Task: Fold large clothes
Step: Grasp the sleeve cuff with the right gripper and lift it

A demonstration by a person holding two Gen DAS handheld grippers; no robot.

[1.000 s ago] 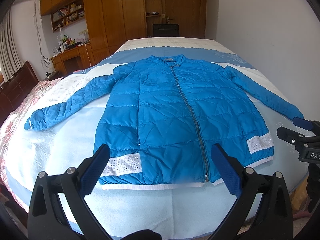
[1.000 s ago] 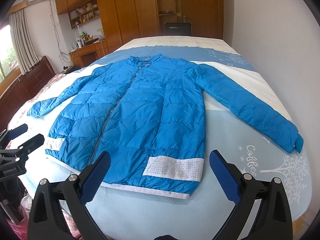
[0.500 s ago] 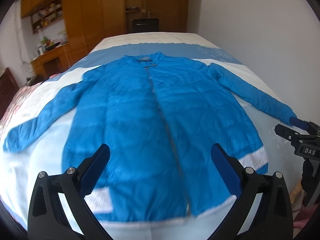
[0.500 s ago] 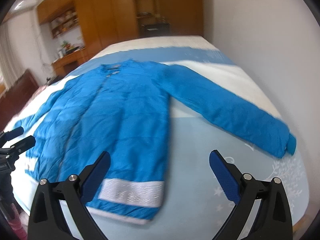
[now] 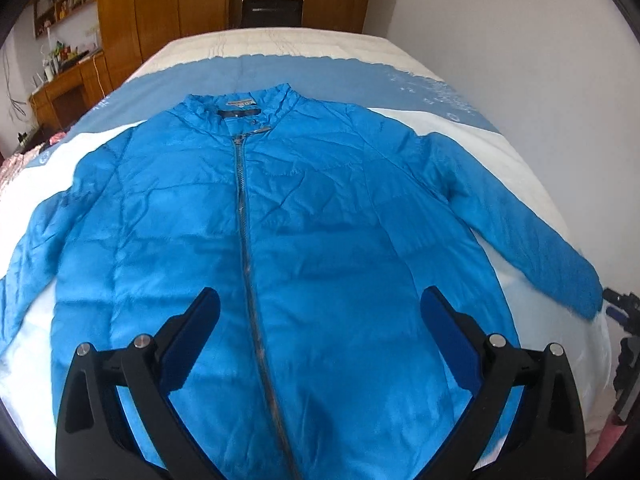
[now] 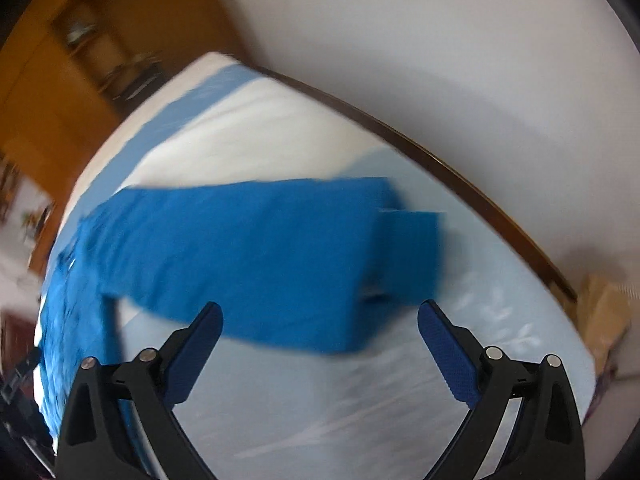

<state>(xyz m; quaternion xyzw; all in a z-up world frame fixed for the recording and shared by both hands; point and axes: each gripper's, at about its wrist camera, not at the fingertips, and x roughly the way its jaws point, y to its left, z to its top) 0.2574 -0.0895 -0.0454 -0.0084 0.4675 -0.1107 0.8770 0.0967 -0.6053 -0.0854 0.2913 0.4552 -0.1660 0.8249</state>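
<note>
Over the bed [image 5: 280,46], both grippers' jaws gape above the spread jacket [image 5: 320,208].

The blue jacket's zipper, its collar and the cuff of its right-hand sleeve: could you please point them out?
zipper [image 5: 246,216], left wrist view, mid-chest on the teeth.
collar [image 5: 240,100], left wrist view, inner neck label.
sleeve cuff [image 6: 408,256], right wrist view, the blurred sleeve end.
</note>
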